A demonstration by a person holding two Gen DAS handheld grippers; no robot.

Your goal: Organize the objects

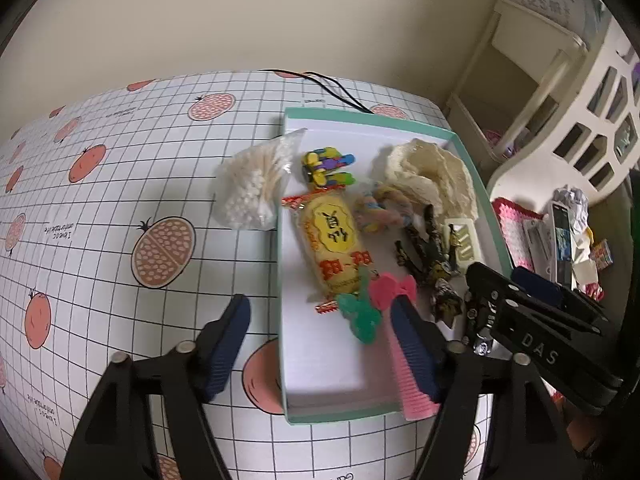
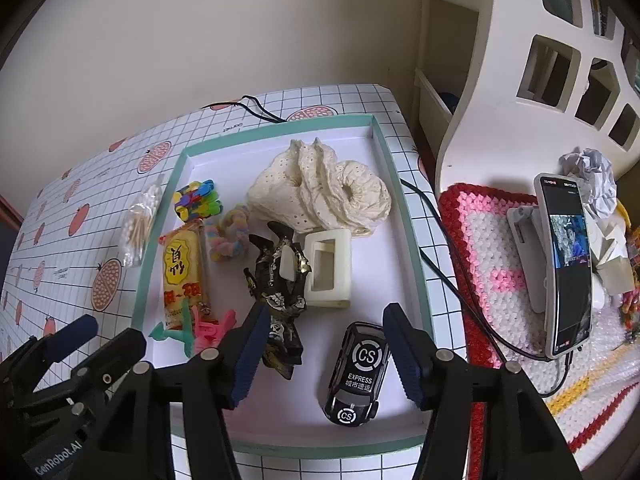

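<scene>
A: Nearest first: what are the tools doing?

B: The right tool (image 2: 324, 356) hangs over the tray's near corner with its fingers apart, straddling the black toy car (image 2: 356, 376) without touching it. Probably just set down, or about to be lifted; I can't tell which.

A: And the left tool (image 1: 320, 344)?

B: Spread wide too, gripping nothing. One finger is over the bench (image 1: 120, 184), the other over the pink comb (image 1: 412, 396), which overhangs the tray's near rim.

A: Farther in?

B: The teal-rimmed tray (image 2: 140, 280) holds most things: a yellow snack packet (image 2: 180, 276), green and pink clips, dark foil wrappers, a cream case, a lace cloth (image 2: 324, 192) at the back.

A: Anything left out?

B: The bag of cotton swabs (image 1: 252, 184), leaning on the tray's outer wall. I'd guess it goes in next.
</scene>
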